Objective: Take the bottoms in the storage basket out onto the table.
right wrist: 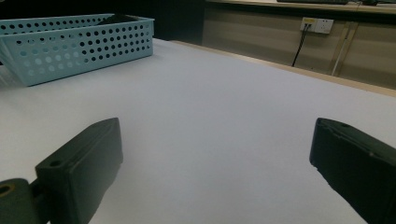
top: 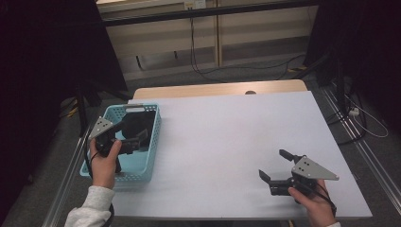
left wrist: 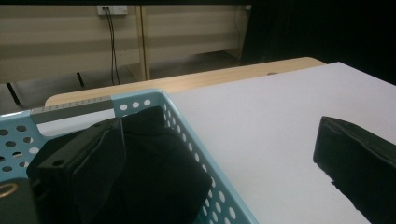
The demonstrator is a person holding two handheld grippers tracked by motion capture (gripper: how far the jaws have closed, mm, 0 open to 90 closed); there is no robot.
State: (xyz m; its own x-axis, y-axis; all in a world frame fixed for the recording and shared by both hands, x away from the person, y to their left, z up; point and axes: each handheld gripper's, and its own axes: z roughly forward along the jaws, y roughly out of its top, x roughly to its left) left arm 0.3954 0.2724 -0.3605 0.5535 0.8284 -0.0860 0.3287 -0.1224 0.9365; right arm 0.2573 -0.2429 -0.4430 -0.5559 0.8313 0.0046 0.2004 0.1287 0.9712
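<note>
A perforated light-blue plastic basket [top: 142,174] sits at the left edge of the smooth white surface [top: 227,137], holding a soft, crumpled black cloth [left wrist: 154,158]. The left gripper [top: 135,144] hangs over the basket with fingers spread, one finger [left wrist: 79,172] against the cloth, the other outside the basket's wall. The right gripper [top: 276,165] rests well apart, fingers wide and holding nothing.

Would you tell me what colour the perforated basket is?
The basket is light blue, clearest in the right gripper view.

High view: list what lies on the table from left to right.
Left claw over the blue basket that holds a black cloth → bare white tabletop → right claw, open, just above the table.
</note>
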